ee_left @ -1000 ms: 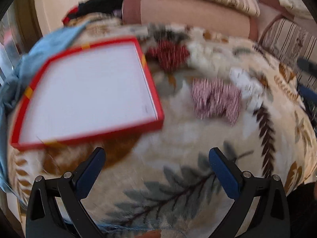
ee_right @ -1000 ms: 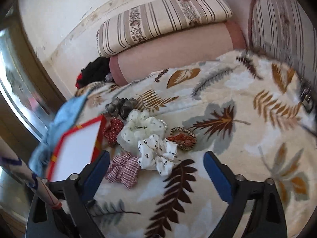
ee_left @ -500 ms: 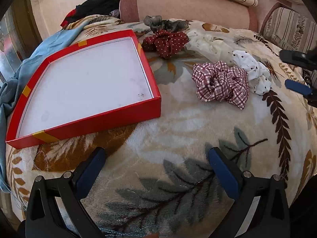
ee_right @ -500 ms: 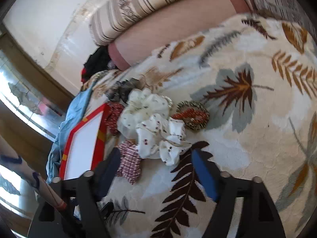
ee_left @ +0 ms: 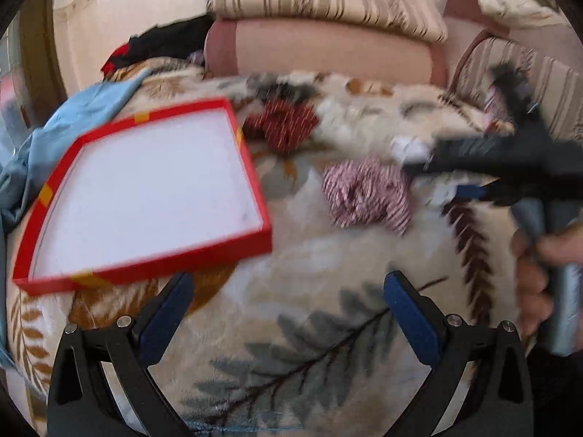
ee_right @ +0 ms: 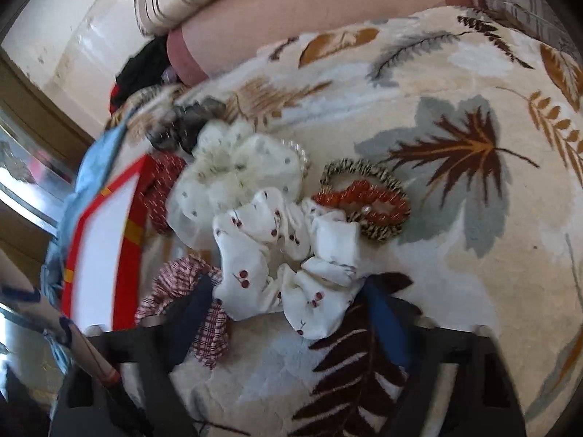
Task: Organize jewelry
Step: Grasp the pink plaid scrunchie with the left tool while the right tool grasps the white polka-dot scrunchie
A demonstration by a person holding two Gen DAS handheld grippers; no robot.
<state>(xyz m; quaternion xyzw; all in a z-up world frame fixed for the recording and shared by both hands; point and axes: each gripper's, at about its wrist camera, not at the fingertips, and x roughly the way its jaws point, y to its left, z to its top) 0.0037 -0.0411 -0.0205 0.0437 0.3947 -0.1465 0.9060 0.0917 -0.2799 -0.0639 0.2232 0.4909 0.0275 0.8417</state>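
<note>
Tilting steeply down, the right hand-held gripper (ee_right: 288, 313) is closing around the cherry-print scrunchie (ee_right: 280, 262); the left hand-held gripper (ee_left: 288, 291) gapes wide.

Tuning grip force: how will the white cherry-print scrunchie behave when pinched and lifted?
The scrunchie is ruffled thin fabric, so it likely squashes flat and droops when lifted. It looks light and should not roll. Its folds overlap the plaid scrunchie and touch the beaded bracelet, so it may drag them.

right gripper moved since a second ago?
Yes. The right gripper has dropped toward the cherry-print scrunchie, which now sits between its closing jaws; the striped cushion slid up out of frame.
</note>
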